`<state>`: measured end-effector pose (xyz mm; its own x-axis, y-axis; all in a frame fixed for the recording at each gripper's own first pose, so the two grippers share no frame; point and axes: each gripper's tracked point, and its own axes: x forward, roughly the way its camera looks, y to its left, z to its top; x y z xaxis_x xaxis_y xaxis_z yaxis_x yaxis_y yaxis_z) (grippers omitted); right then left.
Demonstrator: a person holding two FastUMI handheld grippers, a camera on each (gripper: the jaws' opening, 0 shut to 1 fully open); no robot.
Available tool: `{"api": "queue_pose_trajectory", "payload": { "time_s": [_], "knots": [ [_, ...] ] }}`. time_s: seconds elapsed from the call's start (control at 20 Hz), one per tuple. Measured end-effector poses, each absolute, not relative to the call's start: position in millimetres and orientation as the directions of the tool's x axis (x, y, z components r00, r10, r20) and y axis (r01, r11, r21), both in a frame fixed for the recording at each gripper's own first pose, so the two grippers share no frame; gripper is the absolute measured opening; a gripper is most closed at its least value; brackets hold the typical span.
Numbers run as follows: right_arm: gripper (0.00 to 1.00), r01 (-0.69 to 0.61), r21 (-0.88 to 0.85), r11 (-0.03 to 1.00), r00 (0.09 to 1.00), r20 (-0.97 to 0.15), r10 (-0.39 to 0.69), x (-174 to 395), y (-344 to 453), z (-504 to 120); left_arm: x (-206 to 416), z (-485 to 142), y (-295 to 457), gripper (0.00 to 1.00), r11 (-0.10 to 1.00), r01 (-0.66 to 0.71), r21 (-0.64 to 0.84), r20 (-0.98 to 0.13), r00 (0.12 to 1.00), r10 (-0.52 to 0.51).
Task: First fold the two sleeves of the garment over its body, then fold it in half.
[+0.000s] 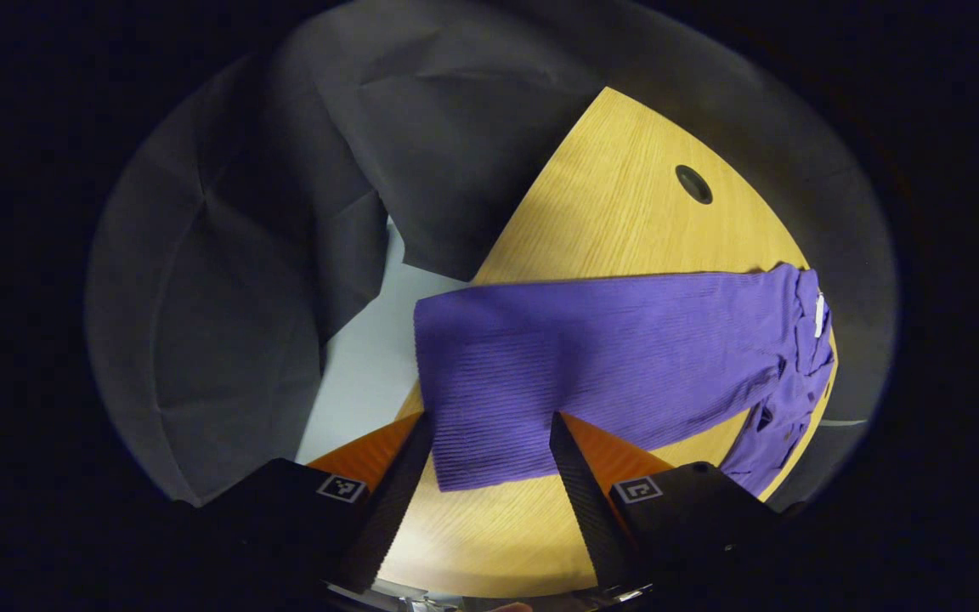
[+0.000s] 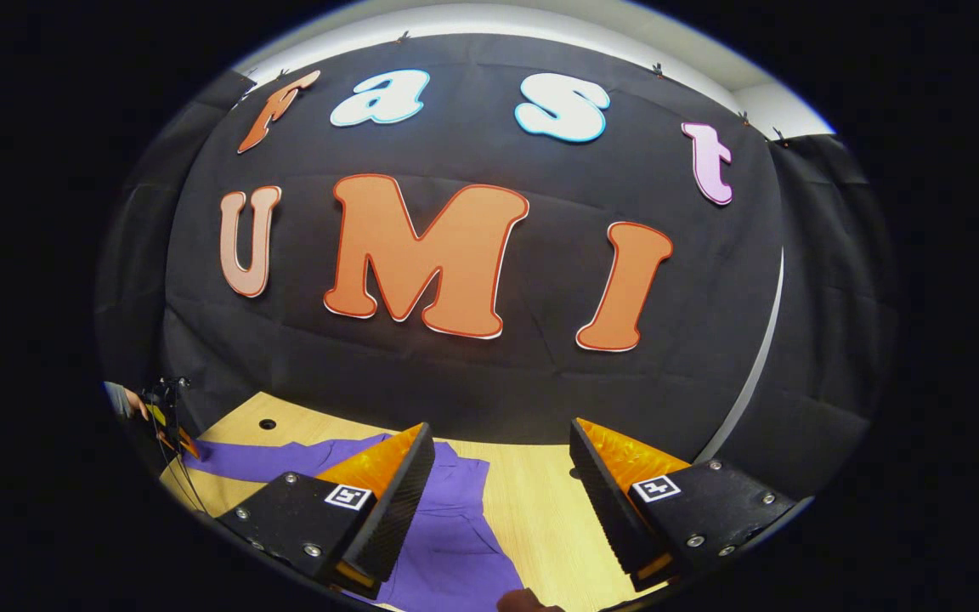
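purple garment [image 1: 617, 357] lies flat on the wood table [image 1: 625, 204], long axis running across my left gripper view, hem end just ahead of my left gripper [image 1: 489, 450], collar end far off to the side. left fingers spread wide, holding nothing, hovering above the hem edge. my right gripper [image 2: 498, 476] is also parted and empty, garment below and to its left side, pointed mostly at the booth wall. left looks nearer to the cloth. no containers here; table has a cable hole [image 1: 693, 184].
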<state>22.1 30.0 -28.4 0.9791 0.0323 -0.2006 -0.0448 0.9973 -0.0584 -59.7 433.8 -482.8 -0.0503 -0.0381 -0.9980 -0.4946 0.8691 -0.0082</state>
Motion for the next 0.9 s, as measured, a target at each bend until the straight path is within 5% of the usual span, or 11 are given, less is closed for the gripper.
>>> {"api": "queue_pose_trajectory", "payload": {
  "time_s": [0.25, 0.35, 0.4, 0.6, 0.8, 0.9],
  "knots": [
    [0.95, -0.039, -0.057, 0.998, 0.978, -0.205, 0.027, 26.0, 24.6, -32.6, -59.3, -488.3, 441.9, 0.83, 0.869, -0.493, 0.045, -0.997, -0.078, 0.008],
    [0.95, -0.039, -0.048, 0.998, 0.978, -0.208, 0.028, 28.4, 22.9, -34.2, -59.8, -487.9, 446.2, 0.75, 0.858, -0.506, 0.089, -0.994, -0.106, 0.041],
    [0.95, -0.037, -0.045, 0.998, 0.977, -0.209, 0.027, 29.5, 22.1, -36.4, -61.5, -489.5, 447.9, 0.63, 0.86, -0.501, 0.096, -0.992, -0.114, 0.045],
    [0.95, -0.041, -0.032, 0.999, 0.974, -0.223, 0.033, 32.4, 19.2, -46.9, -53.4, -490.6, 441.3, 0.55, 0.863, -0.497, 0.086, -0.994, -0.101, 0.041],
    [0.95, -0.036, -0.02, 0.999, 0.972, -0.233, 0.03, 36.6, 10.7, -50.9, -46.2, -493.1, 429.9, 0.15, 0.866, -0.494, 0.078, -0.994, -0.1, 0.033],
    [0.95, -0.029, -0.027, 0.999, 0.972, -0.234, 0.022, 38.4, 2.9, -51.2, -43.7, -487.8, 427.7, 0.08, 0.866, -0.497, 0.057, -0.997, -0.08, 0.02]
  ]
}}
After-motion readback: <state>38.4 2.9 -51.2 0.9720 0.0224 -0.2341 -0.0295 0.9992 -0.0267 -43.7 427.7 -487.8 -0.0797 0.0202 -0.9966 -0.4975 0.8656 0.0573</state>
